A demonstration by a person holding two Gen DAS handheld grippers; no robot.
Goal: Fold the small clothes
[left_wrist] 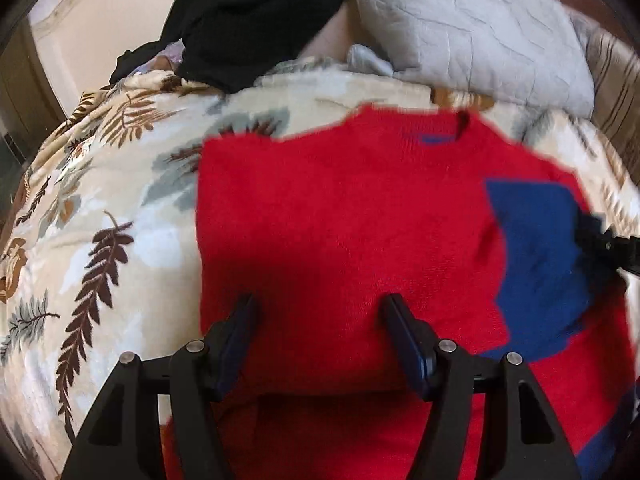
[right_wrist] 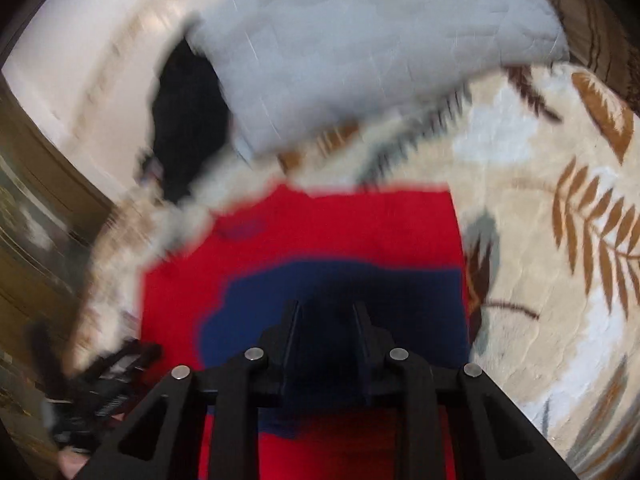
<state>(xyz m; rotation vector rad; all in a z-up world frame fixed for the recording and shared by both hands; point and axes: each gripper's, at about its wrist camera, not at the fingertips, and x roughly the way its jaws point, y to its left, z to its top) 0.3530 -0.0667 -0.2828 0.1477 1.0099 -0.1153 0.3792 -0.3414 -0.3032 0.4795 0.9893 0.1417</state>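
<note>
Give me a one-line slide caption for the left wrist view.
Open left gripper above a red sweater with a blue patch, laid on a leaf-print blanket.

Quantities: one red-and-blue sweater (left_wrist: 340,220), one leaf-print blanket (left_wrist: 120,208), one grey pillow (left_wrist: 472,28), one black garment (left_wrist: 248,12).

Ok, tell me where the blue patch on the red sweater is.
In the left wrist view the blue patch lies on the right side of the red sweater, beside the right tongs; the sweater rests on the leaf-print blanket.
</note>
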